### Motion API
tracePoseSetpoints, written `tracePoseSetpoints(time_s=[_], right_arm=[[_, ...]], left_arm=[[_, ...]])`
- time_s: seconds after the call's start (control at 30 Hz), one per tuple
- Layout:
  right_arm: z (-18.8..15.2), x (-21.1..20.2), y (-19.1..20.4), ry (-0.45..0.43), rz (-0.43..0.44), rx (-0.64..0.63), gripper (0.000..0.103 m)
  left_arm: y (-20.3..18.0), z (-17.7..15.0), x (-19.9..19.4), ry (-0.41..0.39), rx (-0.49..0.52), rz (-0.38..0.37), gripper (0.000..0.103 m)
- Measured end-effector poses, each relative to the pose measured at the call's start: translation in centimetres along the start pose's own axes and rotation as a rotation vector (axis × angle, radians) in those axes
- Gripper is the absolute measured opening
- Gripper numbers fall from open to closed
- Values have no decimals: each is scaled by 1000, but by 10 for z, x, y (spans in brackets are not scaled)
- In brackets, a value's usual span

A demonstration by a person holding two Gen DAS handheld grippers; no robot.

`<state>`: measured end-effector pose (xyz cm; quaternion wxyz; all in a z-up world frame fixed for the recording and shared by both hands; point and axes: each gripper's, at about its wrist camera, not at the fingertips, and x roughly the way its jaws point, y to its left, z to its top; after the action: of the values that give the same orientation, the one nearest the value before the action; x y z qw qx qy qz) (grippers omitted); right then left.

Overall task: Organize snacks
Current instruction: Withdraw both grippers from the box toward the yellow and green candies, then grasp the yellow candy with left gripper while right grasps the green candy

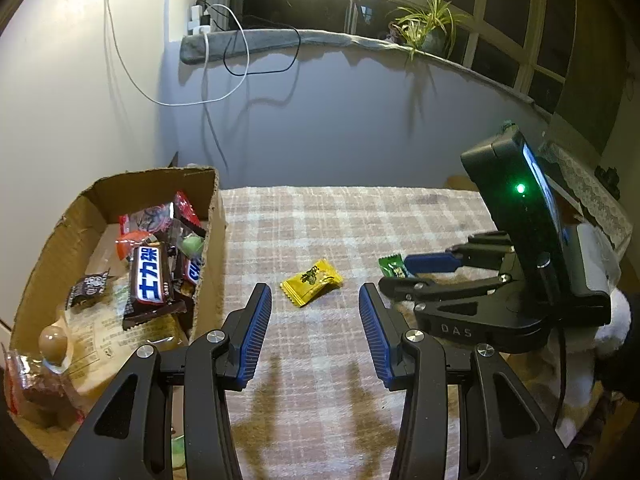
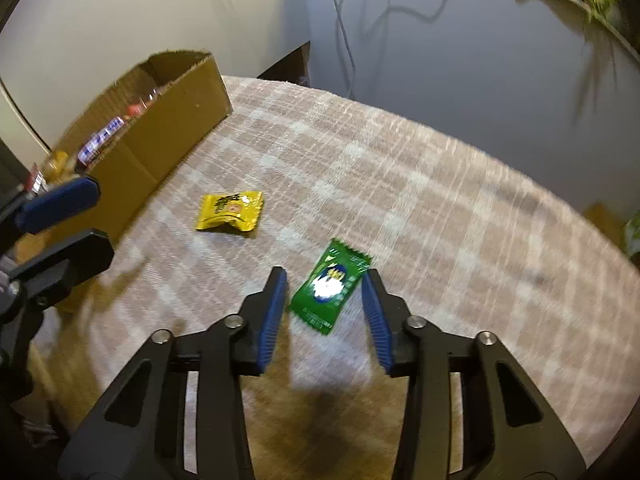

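1. Tongs of the right gripper (image 2: 325, 280) are straddling the small green foil candy sachet (image 2: 329, 287) lying flat on the plaid-cloth worktop (image 2: 440, 208); pads are not visibly pressing it yet.
2. Left tongs (image 1: 316, 294) are hanging partly open and empty, just short of the yellow crinkled candy sachet (image 1: 312, 281).
3. Brown cardboard box (image 1: 210, 240), already holding wrapped snacks, is sitting at the worktop's left.
4. Judgement: lowering the tips to the cloth, centring on the sachet's middle, then squeezing should avoid pinching fabric.
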<state>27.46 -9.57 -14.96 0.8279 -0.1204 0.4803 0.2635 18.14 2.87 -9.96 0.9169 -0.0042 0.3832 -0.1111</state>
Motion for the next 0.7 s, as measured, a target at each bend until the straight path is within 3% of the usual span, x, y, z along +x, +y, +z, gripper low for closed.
tracePoseSetpoints(time_s=[0.1, 0.27, 0.7], right_arm=[[1, 1, -5, 3, -10, -31, 24], [1, 1, -21, 1, 0, -34, 24], [-7, -7, -34, -17, 36, -65, 24]], left_arm=[[-5, 0, 8, 20, 24, -5, 44], [-15, 5, 27, 43, 49, -12, 44], [-9, 20, 80, 106, -30, -1, 44]])
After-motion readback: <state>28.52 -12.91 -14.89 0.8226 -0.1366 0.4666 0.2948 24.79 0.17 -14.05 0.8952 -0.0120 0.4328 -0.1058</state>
